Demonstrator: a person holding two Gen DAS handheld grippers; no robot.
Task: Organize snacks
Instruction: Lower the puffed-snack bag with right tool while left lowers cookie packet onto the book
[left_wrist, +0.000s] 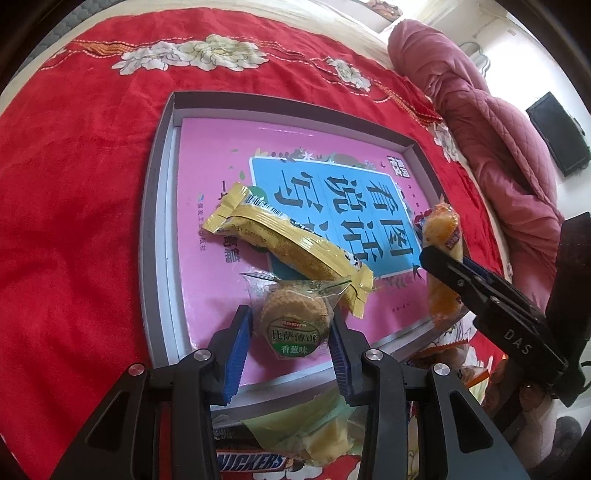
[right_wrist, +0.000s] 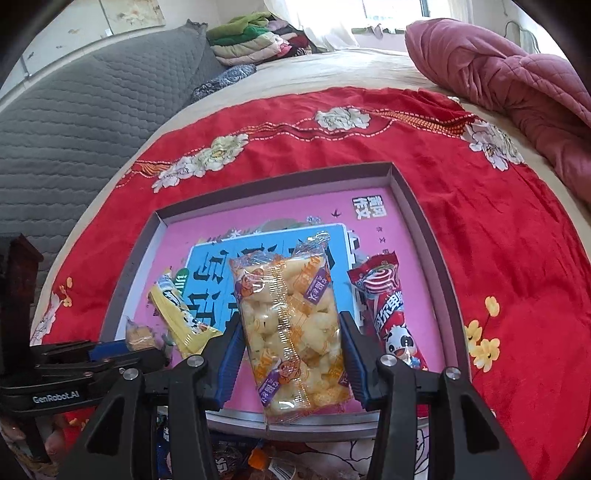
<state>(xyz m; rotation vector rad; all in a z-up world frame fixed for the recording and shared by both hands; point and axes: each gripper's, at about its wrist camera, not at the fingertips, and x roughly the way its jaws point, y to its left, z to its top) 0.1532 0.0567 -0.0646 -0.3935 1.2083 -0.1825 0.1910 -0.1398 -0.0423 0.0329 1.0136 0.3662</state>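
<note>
Broadly, the bed (right_wrist: 369, 70) carried a red floral blanket (left_wrist: 74, 184), with a pink quilt (right_wrist: 517, 81) bunched at its far right and a grey quilted cover (right_wrist: 74, 118) along its left. On the blanket lay a shallow grey-rimmed box tray (left_wrist: 157, 206), its floor filled by a pink book with a blue title panel (left_wrist: 332, 206).

Inside the tray, a long yellow wafer packet (left_wrist: 288, 251) lay diagonally across the book. A red candy packet with a cow figure (right_wrist: 388, 310) lay along the tray's right side.

The right tool (right_wrist: 291, 354) was clamped on a clear bag of pale puffed snacks (right_wrist: 291, 332); both blue pads (right_wrist: 231, 362) pressed against the bag's sides. The bag was held over the near middle of the tray, between the wafer packet and the red candy packet.

The left tool (left_wrist: 291, 343) was closed around a round biscuit in clear wrap with a green label (left_wrist: 295, 325). The biscuit sat at the near edge of the tray, just beside the lower end of the wafer packet; whether it rested on the book could not be determined.

Outside the tray, near its front rim, a Snickers bar (left_wrist: 251, 463) and a green-wrapped cake (left_wrist: 314, 432) lay on the blanket.
</note>
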